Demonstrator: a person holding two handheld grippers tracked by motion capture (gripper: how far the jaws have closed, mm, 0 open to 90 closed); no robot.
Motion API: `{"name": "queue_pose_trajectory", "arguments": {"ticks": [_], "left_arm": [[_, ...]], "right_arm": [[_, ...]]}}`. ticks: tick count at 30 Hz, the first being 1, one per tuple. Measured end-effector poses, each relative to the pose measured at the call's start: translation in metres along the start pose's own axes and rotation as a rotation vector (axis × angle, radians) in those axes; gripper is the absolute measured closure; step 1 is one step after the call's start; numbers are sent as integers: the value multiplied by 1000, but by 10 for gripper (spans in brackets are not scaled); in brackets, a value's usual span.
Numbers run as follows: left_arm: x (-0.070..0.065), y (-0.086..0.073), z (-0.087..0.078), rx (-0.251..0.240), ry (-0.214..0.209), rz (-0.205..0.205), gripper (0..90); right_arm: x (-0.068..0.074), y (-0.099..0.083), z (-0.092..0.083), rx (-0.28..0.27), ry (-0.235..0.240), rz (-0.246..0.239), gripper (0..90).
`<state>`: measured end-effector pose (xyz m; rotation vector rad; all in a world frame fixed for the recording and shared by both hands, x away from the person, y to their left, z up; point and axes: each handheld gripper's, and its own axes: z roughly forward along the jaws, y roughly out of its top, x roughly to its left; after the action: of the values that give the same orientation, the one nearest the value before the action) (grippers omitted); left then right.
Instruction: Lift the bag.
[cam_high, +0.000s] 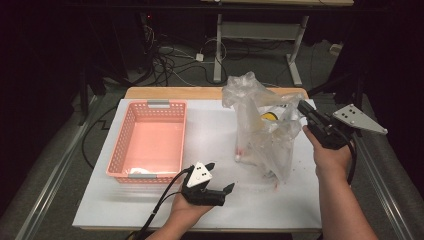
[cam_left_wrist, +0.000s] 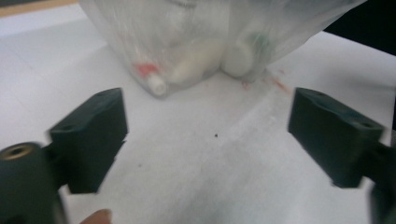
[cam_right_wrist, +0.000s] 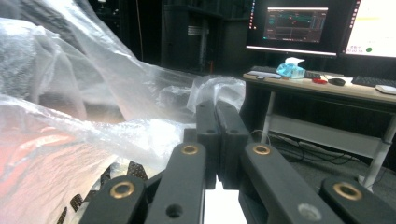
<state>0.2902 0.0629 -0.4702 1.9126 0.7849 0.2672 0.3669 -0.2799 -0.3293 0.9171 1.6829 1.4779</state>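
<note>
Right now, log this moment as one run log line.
left gripper: open, empty, low over table | right gripper: shut on plastic bag, holding its edge up | basket: left of bag

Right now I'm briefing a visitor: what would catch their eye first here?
The crumpled clear bag standing right of centre on the white table, its rim pinched by the right gripper. Next, the pink basket at the left. The left gripper sits low near the front edge, fingers apart and holding nothing, facing the bag.
</note>
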Motion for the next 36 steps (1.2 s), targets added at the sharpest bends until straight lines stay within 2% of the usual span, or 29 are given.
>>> {"name": "queue_pose_trajectory", "arguments": {"ticks": [3, 5, 9, 14, 24, 29, 36], "left_arm": [[0, -5, 3, 8, 7, 18, 0], [0, -8, 4, 21, 7, 38, 0], [0, -13, 7, 45, -1, 37, 0], [-1, -15, 6, 15, 18, 50, 0], [2, -15, 6, 31, 26, 32, 0], [3, -16, 5, 34, 33, 37, 0], [4, -15, 5, 36, 40, 42, 0]], "right_arm": [[3, 3, -4, -6, 7, -10, 896], [4, 5, -7, -12, 9, -12, 896], [4, 8, -13, -26, -2, -22, 869], [3, 10, -19, -34, 17, -19, 795], [5, 7, -34, -34, 57, -17, 702], [7, -9, -38, 17, 89, -14, 646], [11, -51, -35, 137, 91, 5, 521]]}}
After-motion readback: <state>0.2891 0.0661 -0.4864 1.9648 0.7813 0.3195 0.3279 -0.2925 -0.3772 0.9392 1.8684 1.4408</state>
